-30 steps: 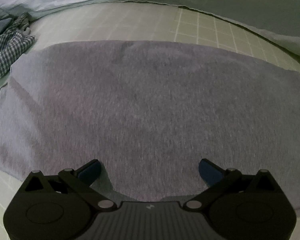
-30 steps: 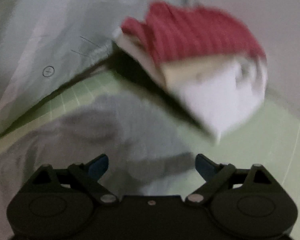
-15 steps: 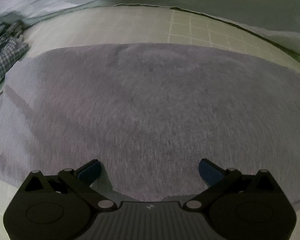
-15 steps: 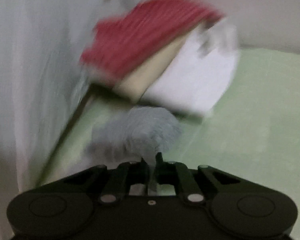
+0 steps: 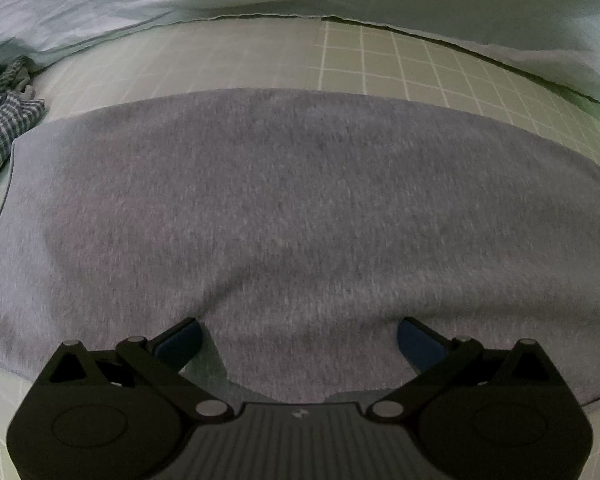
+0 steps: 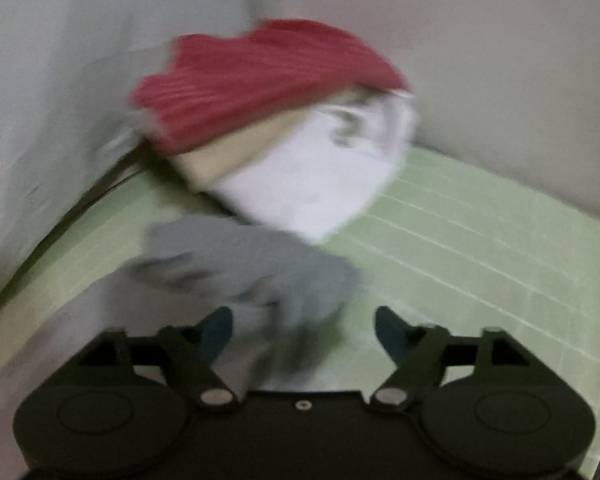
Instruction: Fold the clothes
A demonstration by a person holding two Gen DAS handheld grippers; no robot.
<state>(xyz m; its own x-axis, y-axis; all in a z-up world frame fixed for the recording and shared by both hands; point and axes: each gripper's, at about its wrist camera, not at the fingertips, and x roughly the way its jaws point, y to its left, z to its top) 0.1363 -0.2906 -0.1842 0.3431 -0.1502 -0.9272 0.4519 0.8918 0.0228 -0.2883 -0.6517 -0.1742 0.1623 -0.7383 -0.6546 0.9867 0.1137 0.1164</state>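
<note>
Mostly flat grey knit garment (image 5: 300, 216) on gridded mat (image 5: 420, 64), left hand-held gripper (image 5: 300, 332) released, right hand-held gripper (image 6: 304, 328) just released

No readable text, number or brand is being shown in either view. Only a tiny pale emblem is being displayed on the left gripper's (image 5: 300, 334) ribbed housing (too small to be made out).
</note>
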